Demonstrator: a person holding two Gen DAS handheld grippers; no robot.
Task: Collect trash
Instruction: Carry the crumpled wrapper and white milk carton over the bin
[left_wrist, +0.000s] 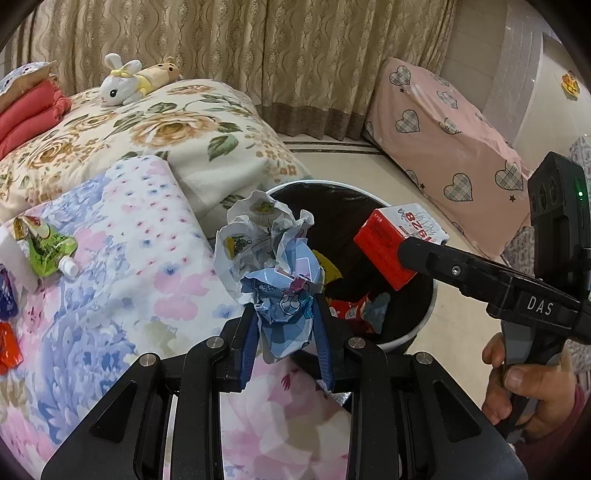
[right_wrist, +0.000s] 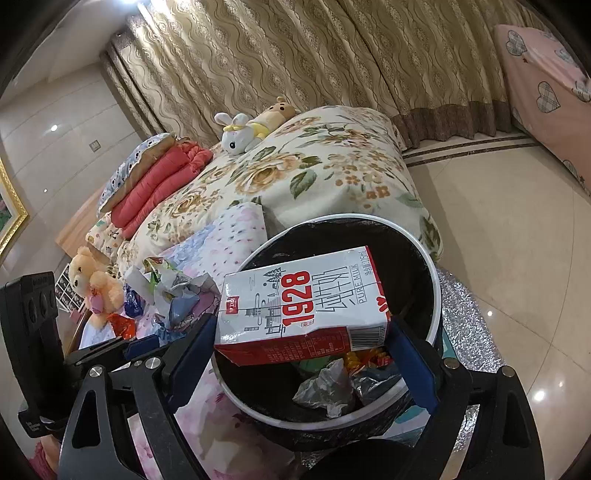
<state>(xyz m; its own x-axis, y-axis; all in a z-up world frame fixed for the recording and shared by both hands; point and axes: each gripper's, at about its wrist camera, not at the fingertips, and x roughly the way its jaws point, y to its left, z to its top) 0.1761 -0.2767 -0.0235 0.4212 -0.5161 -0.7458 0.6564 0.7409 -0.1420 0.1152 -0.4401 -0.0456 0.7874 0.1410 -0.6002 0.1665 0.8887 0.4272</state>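
My left gripper (left_wrist: 284, 314) is shut on a crumpled printed paper wad (left_wrist: 271, 254), held at the near-left rim of the round trash bin (left_wrist: 424, 317). The wad also shows in the right wrist view (right_wrist: 184, 299). My right gripper (right_wrist: 301, 325) is shut on a red-and-white 1928 milk carton (right_wrist: 303, 302) and holds it over the open bin (right_wrist: 258, 402). The carton also shows in the left wrist view (left_wrist: 399, 243). The black-lined bin holds several wrappers (right_wrist: 332, 387). A green spout pouch (left_wrist: 44, 247) and red and blue wrappers (left_wrist: 9, 347) lie on the bed at the left.
The bin stands beside a bed with floral bedding (left_wrist: 110, 280). Plush toys (left_wrist: 125, 81) and folded red quilts (left_wrist: 29, 110) lie farther back. A pink heart-print bed (left_wrist: 450, 155) stands right, across tiled floor (right_wrist: 498, 229). Curtains (left_wrist: 258, 55) hang behind.
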